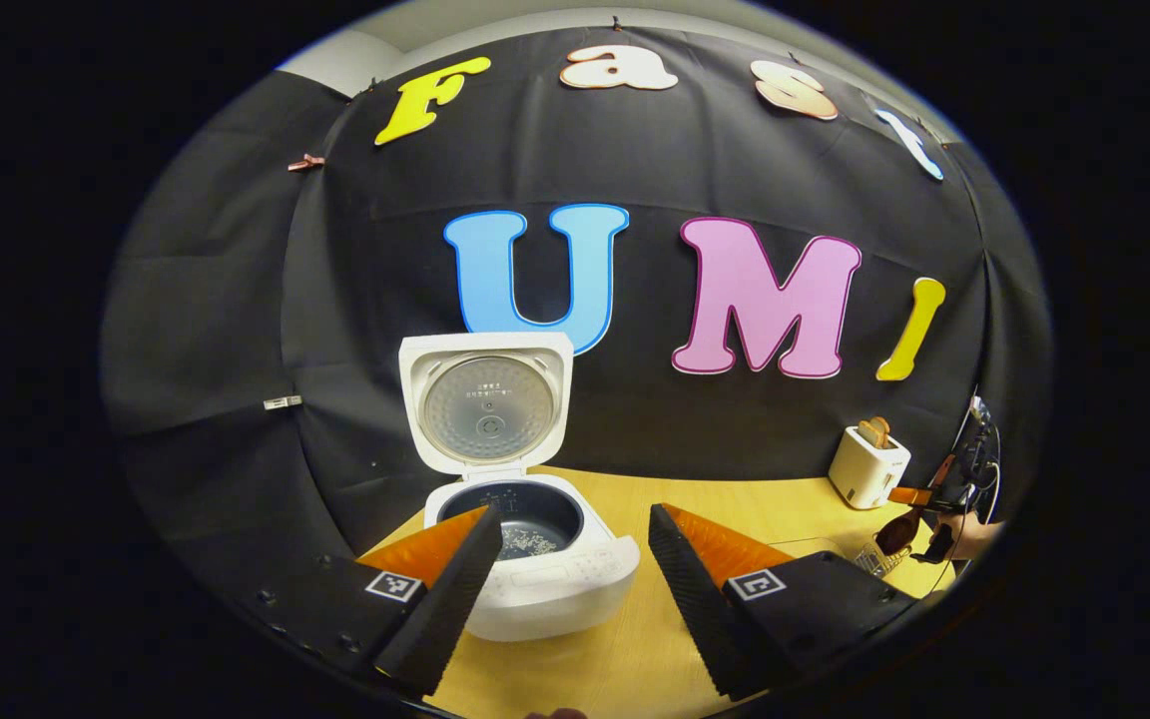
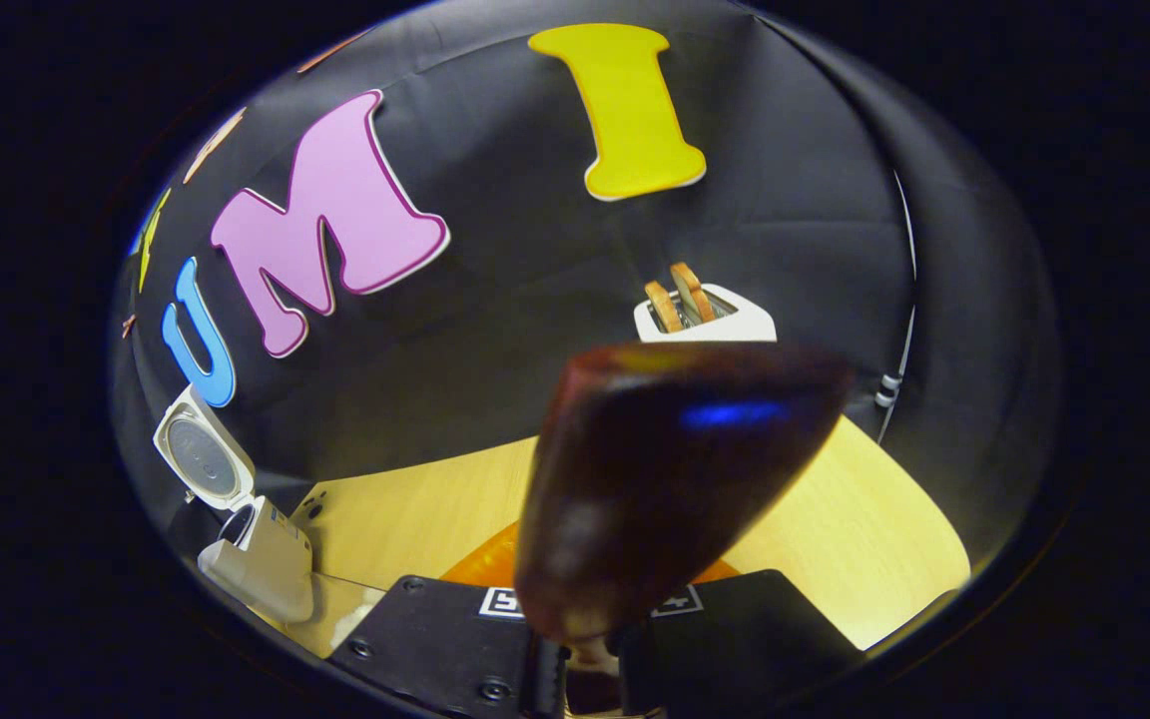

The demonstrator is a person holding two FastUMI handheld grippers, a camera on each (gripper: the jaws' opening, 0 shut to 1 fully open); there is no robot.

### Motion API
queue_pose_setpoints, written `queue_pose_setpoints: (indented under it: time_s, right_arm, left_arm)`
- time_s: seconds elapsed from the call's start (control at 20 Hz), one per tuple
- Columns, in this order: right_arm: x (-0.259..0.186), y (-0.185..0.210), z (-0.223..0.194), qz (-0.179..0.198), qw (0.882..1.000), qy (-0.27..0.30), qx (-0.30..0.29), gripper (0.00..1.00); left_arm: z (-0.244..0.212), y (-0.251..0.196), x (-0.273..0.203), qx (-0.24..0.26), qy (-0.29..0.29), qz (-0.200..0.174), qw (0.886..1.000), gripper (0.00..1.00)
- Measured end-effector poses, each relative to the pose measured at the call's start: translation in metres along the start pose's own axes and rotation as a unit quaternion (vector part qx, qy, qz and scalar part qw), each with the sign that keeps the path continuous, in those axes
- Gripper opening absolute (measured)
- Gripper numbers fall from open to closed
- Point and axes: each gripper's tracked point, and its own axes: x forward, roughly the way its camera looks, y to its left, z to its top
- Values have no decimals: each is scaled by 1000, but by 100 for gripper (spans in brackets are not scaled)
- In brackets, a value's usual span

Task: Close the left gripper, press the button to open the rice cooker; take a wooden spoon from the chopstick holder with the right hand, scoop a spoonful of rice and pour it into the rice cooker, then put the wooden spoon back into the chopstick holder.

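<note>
**A:** Starting at the left: what is the left gripper [image 1: 565, 579] doing?

**B:** It is hovering with its fingers spread wide and nothing between them, looking straight at the rice cooker [image 1: 535, 559]. The lid [image 1: 485, 404] is standing upright and there are grains lying in the inner pot [image 1: 527, 524], so I am judging the button press and the pour as done.

**A:** And moving rightward across the table [image 1: 735, 494]?

**B:** Past the toaster [image 1: 869, 464], at the far right of the left gripper view, the other gripper is holding the wooden spoon [image 1: 896, 529] just above a wire holder [image 1: 874, 559], which I am taking for the chopstick holder. The bowl is hanging toward it, though I cannot tell whether it is touching the rim.

**A:** How is the right gripper [image 2: 590, 654] gripping?

**B:** It is clamping the spoon's handle between both fingers. In the right gripper view the spoon is running forward along the fingers, its bowl looming large in front of the lens, with the cooker sitting well off to its left.

**A:** So what is the return turning on?

**B:** On keeping that long axis pointing down into the holder; the right hand is plainly the nearer one.
</note>
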Motion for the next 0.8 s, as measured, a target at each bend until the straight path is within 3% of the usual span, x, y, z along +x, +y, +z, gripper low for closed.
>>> queue_pose_setpoints:
  time_s: [0.15,0.35,0.6,0.8]
  right_arm:
    - [-14,29,26,17,1000,-20,-7,15]
    - [-32,99,39,69,997,-34,-14,15]
    - [-40,179,7,116,992,-22,-38,14]
    - [-39,212,-34,130,989,3,-76,14]
  left_arm:
    - [2,10,2,-5,-10,-4,1000,95]
    - [4,29,8,-14,-21,-10,1000,95]
    - [5,58,16,-24,-29,-14,999,96]
    - [4,79,22,-17,-28,-19,999,96]
